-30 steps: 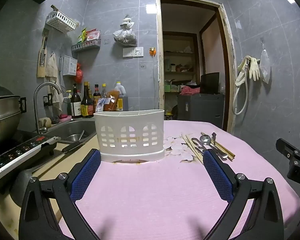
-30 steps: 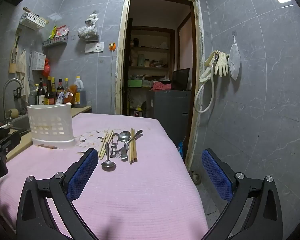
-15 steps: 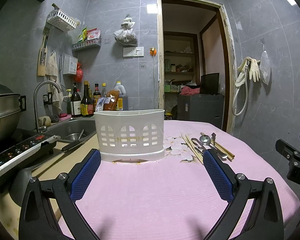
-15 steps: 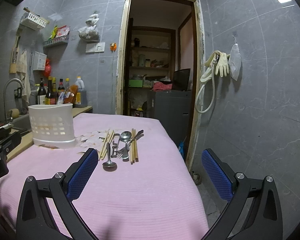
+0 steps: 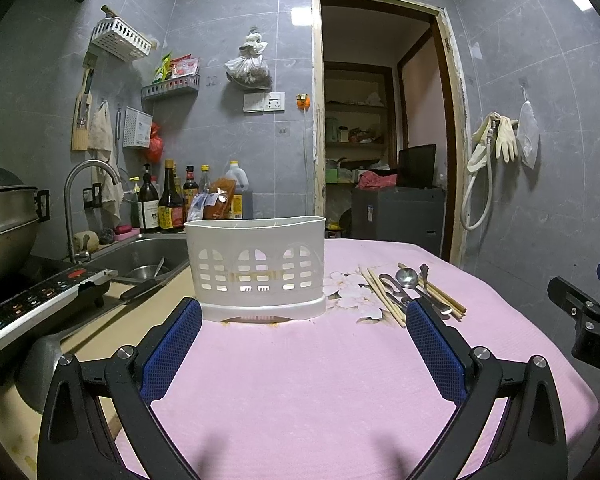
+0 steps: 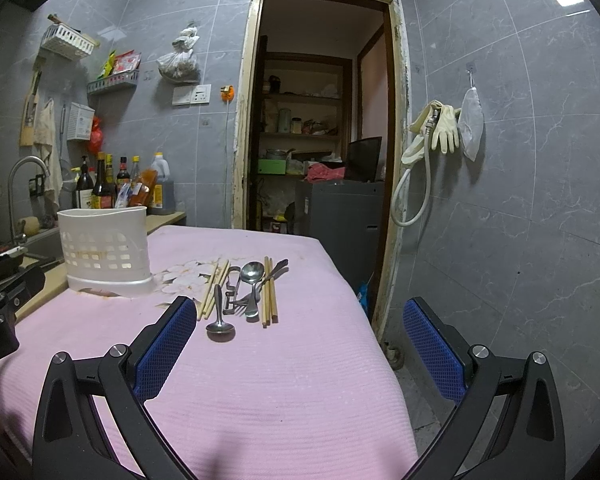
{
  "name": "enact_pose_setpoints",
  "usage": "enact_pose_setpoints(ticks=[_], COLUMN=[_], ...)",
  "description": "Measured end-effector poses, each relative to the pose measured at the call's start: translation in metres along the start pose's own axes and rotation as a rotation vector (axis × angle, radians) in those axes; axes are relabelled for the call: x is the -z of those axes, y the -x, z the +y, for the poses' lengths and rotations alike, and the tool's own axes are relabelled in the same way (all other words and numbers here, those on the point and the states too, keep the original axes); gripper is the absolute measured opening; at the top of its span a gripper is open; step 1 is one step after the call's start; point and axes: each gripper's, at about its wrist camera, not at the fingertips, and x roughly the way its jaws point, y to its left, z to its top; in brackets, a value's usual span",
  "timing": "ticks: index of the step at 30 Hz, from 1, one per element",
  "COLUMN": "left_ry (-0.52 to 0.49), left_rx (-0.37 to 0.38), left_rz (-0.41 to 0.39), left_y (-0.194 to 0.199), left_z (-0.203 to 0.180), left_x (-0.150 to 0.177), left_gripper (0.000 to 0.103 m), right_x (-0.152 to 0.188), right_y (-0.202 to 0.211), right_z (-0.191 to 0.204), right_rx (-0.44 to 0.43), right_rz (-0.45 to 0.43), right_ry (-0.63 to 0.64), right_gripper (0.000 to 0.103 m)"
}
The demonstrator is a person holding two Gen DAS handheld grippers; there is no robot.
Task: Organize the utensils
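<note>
Left wrist view: your bench [image 5: 300, 380] is wearing a pink cloth, sink [image 5: 148, 252] sitting left. The white caddy [image 5: 258, 268] is standing upright dead ahead; your left tongs [image 5: 302, 346] are hovering wide open, gripping nothing.

Right wrist view: the utensils [image 6: 244, 288] are lying loose right of the caddy [image 6: 106, 250], a doorway [image 6: 320, 112] gaping behind. Your right tongs [image 6: 296, 344] are hanging wide open, empty.

You have a matt pink ribbed cloth [image 6: 284, 380] under everything. The holder [image 5: 256, 268] is smooth white plastic, slightly glossy. The spoons [image 6: 253, 273] are shiny metal; the chopsticks [image 6: 269, 292] look like pale matt wood. Your finger pads [image 6: 162, 352] show rough blue mesh.
</note>
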Motion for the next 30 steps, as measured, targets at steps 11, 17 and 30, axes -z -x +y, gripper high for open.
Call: enact_pose_setpoints(ticks=[11,17,30], left_ry=[0.004,0.005,0.007], left_rx=[0.001,0.002,0.003], left_rz=[0.0,-0.001,-0.001], left_y=[0.0006,0.0011,0.0008], left_z=[0.0017,0.0027,0.0026], left_x=[-0.0003,-0.0005,-0.0006], left_gripper=[0.1,0.1,0.1], right_x=[0.0016,0.002,0.0018], right_y=[-0.0002,-0.0002,-0.0005], right_z=[0.0032,0.0037,0.0041], right_rx=[0.0,0.0,0.0], right_rz=[0.001,0.001,0.001], right_ry=[0.001,0.001,0.001], right_gripper=[0.103,0.103,0.103])
